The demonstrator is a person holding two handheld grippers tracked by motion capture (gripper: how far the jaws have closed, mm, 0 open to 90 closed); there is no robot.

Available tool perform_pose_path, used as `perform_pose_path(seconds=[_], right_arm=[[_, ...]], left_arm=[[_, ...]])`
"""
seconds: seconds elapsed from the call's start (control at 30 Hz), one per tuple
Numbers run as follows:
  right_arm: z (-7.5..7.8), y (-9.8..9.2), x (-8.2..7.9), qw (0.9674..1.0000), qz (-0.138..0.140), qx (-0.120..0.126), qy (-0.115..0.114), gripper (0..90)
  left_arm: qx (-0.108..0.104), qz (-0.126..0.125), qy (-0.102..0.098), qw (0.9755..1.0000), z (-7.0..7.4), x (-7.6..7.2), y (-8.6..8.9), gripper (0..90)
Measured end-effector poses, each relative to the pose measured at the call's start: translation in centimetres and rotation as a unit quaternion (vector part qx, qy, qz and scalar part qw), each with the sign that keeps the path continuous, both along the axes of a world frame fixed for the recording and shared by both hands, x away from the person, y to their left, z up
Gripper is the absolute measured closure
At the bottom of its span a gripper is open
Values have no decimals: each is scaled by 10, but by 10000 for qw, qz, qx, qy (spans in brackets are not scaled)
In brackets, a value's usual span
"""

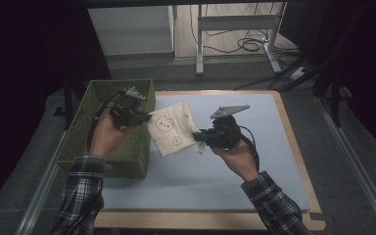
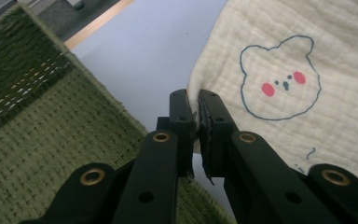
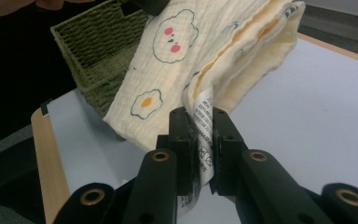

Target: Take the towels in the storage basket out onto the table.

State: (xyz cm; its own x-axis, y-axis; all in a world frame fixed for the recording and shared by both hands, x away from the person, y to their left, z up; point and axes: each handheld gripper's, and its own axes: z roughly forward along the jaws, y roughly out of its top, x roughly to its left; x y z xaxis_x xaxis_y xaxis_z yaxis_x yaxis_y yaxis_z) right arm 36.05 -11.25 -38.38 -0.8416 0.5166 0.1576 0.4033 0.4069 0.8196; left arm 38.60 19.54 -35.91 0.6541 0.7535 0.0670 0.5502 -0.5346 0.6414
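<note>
High view has both grippers up over the table (image 1: 284, 161) with a folded cream cloth (image 1: 171, 128) stretched between them, clear of the blue mat. It's a crinkly muslin thing printed with little bear faces, pink cheeks and what looks like a fried egg.

The left gripper (image 1: 144, 117) is pinching the cloth's left edge, right next to the green woven basket (image 1: 103, 147), which sits at the left side of the table. The right gripper (image 1: 197, 134) has the opposite lower corner, out over the mat. The cloth hangs tilted between the two, higher on the far side.

Left gripper view: jaws clamped tight on the cloth's (image 2: 307, 93) folded edge, with only a thin sliver of fabric between the pads. One bear face sits just to the right of the jaws, and the basket's (image 2: 37, 130) weave runs down the left side underneath.

Right gripper view: jaws closed on the white care label (image 3: 204, 135) at the cloth's (image 3: 177, 70) corner, and I can't quite tell whether they have any fabric as well. You can see the folded layers fanning open along the right edge, with the basket (image 3: 93, 51) behind at the upper left.
</note>
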Motion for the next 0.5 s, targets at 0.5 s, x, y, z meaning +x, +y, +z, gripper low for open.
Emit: perform_pose_path(seconds=[0.5], right_arm=[[4,45,7,9998,183,58,-39,812]], left_arm=[[79,385,4,9992,4,-3,41,848]])
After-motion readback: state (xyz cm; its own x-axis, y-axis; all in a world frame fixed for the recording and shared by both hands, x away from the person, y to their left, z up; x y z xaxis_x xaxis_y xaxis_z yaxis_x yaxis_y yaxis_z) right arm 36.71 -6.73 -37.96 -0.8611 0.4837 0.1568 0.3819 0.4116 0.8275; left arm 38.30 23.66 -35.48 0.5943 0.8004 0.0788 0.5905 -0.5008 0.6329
